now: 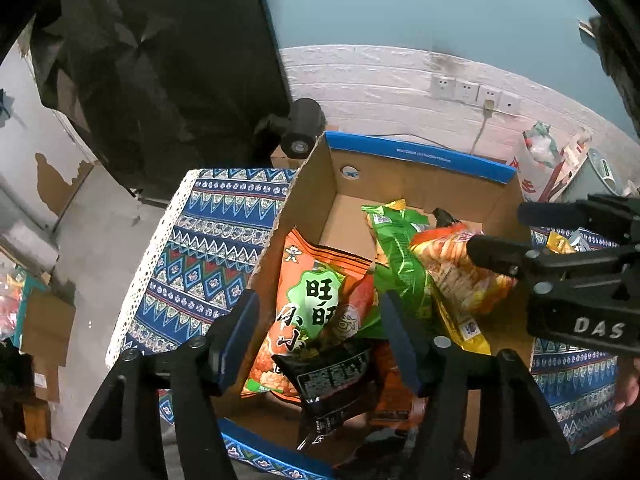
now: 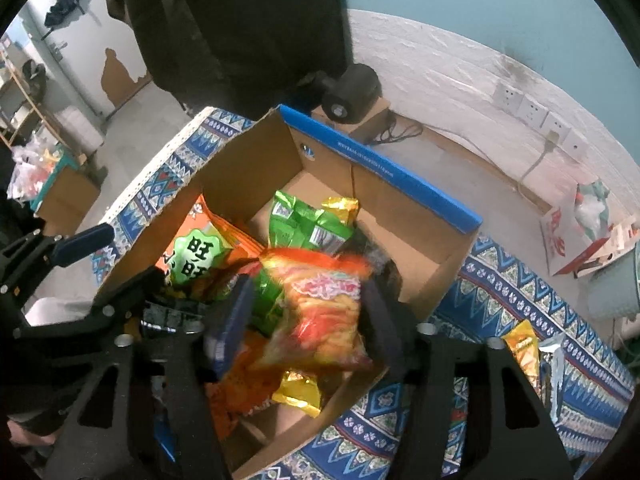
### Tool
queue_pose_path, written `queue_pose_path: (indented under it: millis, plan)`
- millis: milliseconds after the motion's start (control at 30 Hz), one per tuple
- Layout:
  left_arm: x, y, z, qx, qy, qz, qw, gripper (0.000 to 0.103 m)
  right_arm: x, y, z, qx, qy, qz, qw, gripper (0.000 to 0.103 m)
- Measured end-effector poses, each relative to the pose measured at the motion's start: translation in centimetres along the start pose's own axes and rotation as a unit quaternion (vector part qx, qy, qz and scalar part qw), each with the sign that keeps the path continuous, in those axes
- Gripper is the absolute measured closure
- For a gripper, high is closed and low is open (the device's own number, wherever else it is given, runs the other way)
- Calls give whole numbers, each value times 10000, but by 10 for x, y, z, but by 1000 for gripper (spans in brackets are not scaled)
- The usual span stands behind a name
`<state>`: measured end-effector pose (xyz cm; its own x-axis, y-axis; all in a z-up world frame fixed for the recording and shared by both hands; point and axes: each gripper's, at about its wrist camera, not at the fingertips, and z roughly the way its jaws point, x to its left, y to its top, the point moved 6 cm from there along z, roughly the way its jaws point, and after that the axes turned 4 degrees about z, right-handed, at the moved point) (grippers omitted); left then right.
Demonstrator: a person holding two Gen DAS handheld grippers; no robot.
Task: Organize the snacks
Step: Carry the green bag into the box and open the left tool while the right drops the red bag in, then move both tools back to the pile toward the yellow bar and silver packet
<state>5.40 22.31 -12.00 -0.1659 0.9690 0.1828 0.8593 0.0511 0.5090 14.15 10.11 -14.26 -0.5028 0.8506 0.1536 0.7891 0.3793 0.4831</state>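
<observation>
An open cardboard box with a blue rim [image 1: 416,156] [image 2: 380,168] sits on a patterned blue cloth and holds several snack bags. My left gripper [image 1: 320,332] is open over the box's near left corner, straddling its left wall, with an orange rice-cracker bag [image 1: 316,304] and a black packet [image 1: 332,380] between its fingers. My right gripper [image 2: 308,312] is open over the box, and a blurred red-orange snack bag [image 2: 320,312] [image 1: 460,268] hangs between its spread fingers. A green bag [image 1: 396,256] [image 2: 308,220] lies in the middle of the box.
A black camera [image 1: 300,128] [image 2: 352,92] stands behind the box's far left corner. Loose snack packets [image 2: 524,348] lie on the cloth [image 2: 520,292] right of the box. Wall sockets [image 1: 476,92] and a cable are on the white wall behind. A dark curtain hangs at the back left.
</observation>
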Motion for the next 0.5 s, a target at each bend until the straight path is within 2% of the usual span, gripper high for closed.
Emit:
queue_pose_path:
  millis: [100, 233, 500]
  plan:
    - [-6, 1, 1, 53, -40, 32, 10000, 38, -5, 2, -7, -70, -27, 37, 10000, 34]
    - [-16, 2, -3, 37, -175, 72, 9998, 38, -19, -1, -16, -119, -191, 56, 9997, 27]
    - [-51, 6, -9, -26, -324, 340, 9989, 34, -66, -21, -31, -81, -492, 213, 9985, 27]
